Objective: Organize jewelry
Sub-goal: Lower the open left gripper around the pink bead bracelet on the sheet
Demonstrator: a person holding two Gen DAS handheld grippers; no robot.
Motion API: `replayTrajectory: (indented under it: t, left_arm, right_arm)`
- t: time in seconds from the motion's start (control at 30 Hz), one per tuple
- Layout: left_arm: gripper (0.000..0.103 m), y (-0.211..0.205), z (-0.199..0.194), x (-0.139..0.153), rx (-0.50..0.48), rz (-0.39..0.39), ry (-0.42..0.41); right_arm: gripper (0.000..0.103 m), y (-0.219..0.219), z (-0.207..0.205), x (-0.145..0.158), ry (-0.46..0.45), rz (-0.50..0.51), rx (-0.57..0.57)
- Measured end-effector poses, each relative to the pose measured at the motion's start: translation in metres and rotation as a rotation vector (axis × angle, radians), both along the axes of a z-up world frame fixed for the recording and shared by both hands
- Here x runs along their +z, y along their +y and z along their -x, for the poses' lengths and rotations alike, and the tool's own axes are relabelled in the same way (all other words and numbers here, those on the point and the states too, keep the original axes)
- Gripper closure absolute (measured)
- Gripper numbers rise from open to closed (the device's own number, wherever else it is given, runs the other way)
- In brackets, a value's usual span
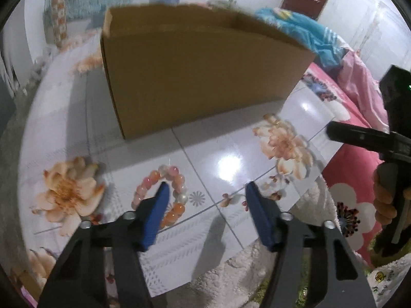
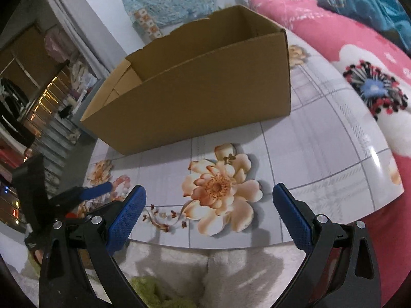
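The beaded bracelet point(image 1: 161, 197) lies on the worktop point(image 1: 218, 154) at 6 o'clock of the cardboard box point(image 1: 195, 69), unpacked, with left claw point(image 1: 205, 192) spread over it and right claw point(image 2: 209, 197) spread, empty.

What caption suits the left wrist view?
Open left hand-held gripper poised over a pink beaded bracelet on the floral tabletop, before a cardboard box.

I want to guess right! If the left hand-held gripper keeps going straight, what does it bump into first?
Probably the flowered tabletop itself. The left hand-held gripper points down at it, and the bead bracelet sits by one finger rather than between them.
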State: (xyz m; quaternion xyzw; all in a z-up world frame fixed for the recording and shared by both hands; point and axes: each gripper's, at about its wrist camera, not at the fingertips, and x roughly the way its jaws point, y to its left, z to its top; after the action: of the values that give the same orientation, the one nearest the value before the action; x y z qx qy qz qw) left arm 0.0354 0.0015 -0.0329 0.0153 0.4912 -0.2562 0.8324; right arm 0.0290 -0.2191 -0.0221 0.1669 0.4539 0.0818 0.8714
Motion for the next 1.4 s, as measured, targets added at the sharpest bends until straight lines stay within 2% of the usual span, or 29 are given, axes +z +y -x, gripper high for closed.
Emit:
replayTrajectory:
  t: [0.1, 0.43, 0.6, 0.67, 0.7, 0.8, 0.93, 1.13, 1.23, 1.4]
  left_arm:
    - [0.054, 0.000, -0.004, -0.007, 0.015, 0.007, 0.025]
    - [0.054, -0.027, -0.018, -0.006, -0.052, 0.068, 0.018]
    - [0.054, -0.034, -0.021, -0.001, -0.070, 0.063, -0.010]
    - [0.050, -0.033, -0.019, 0.001, -0.072, 0.034, -0.017]
    - [0.044, -0.032, -0.020, 0.000, -0.067, 0.021, -0.014]
    - [0.041, -0.031, -0.020, -0.004, -0.050, -0.030, 0.006]
    - [0.028, -0.045, -0.020, -0.005, -0.035, -0.151, -0.002]
    - [0.013, -0.062, -0.022, -0.014, -0.015, -0.273, 0.001]
    - [0.007, -0.064, -0.024, -0.016, -0.003, -0.275, 0.014]
    - [0.006, -0.071, -0.026, -0.016, 0.017, -0.276, 0.012]
  right_arm:
    - [0.008, -0.001, -0.003, -0.001, 0.001, -0.010, 0.009]
    - [0.008, -0.005, -0.005, -0.001, -0.013, -0.016, 0.013]
    - [0.008, -0.006, -0.004, 0.001, -0.021, -0.015, -0.002]
    - [0.008, -0.006, -0.004, 0.000, -0.024, -0.011, -0.002]
    - [0.008, -0.007, -0.004, -0.001, -0.022, -0.013, -0.001]
    - [0.009, -0.006, -0.006, -0.005, -0.013, -0.018, 0.002]
    - [0.011, -0.006, -0.007, -0.004, -0.018, -0.019, 0.000]
    - [0.012, -0.012, -0.005, -0.003, -0.026, -0.026, -0.015]
    - [0.012, -0.015, -0.004, -0.007, -0.017, -0.040, -0.023]
    - [0.014, -0.019, -0.004, -0.011, -0.008, -0.056, -0.030]
